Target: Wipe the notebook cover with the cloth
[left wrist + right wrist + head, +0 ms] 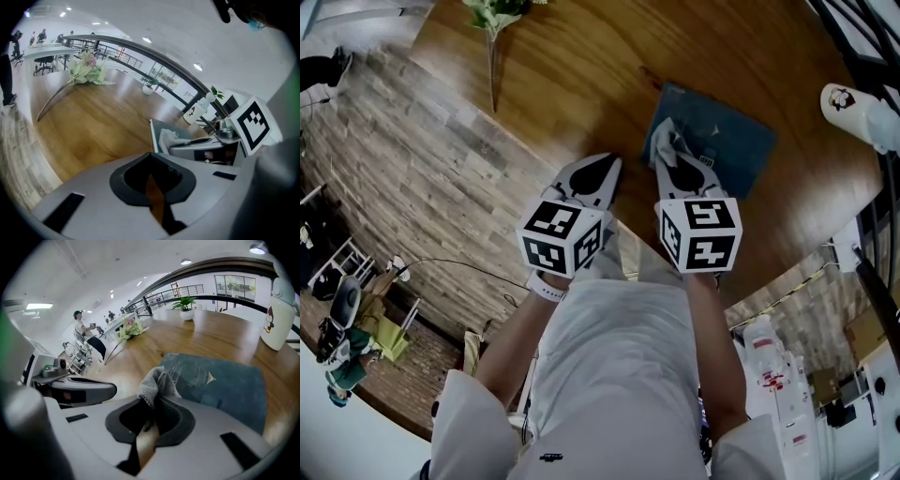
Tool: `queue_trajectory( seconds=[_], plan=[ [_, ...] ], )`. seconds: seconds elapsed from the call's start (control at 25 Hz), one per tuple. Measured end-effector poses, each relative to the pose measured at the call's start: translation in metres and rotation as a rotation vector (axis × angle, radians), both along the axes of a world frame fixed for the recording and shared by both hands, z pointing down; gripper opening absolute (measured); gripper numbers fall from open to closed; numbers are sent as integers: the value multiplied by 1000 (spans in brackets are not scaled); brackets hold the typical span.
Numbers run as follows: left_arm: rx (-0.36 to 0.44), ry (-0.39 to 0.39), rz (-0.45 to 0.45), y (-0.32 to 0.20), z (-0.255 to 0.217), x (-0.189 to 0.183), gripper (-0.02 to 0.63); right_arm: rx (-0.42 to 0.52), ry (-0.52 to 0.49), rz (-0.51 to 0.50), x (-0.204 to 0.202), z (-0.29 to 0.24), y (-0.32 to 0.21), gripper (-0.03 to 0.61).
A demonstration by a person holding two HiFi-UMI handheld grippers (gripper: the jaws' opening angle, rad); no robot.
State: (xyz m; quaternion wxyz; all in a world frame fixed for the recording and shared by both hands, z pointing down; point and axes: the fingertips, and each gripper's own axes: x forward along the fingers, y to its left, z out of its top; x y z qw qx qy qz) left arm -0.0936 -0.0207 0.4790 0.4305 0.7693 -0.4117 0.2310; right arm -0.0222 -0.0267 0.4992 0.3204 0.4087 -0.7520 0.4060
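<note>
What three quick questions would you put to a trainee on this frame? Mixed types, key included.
1. True or false: the left gripper holds the cloth.
2. Pick one: the notebook cover is A) red, B) blue, C) white.
3. Fill in: the right gripper is shut on the ____.
Key: 1 false, its jaws are together with nothing between them; 2 B; 3 cloth.

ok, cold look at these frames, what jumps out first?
The black-and-white marker cubes mid-frame in the head view, one on each gripper. Next, the right gripper shut on a bunched grey cloth at the near edge of the blue-grey notebook on the wooden table. The left gripper sits beside it, shut on nothing.
</note>
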Motion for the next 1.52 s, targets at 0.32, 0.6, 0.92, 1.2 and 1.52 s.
queue_trajectory(
  seconds=[0.32, 0.6, 0.92, 1.2, 1.52],
  plan=[
    [32, -14, -21, -9, -22, -20, 18, 14, -177, -23, -38, -20, 0, 34],
    [84, -6, -27, -11, -61, -10, 18, 151, -205, -2, -12, -77, 0, 34],
    [200, 14, -45, -7, -129, 8, 18, 338, -156, 20, 44, -149, 2, 37],
    [362, 50, -43, 3, -201, 26, 18, 515, -92, 56, 96, -211, 12, 37],
    [576, 36, 20, 14, -278, 41, 18, 707, -49, 87, 134, -281, 38, 37]
  ],
)
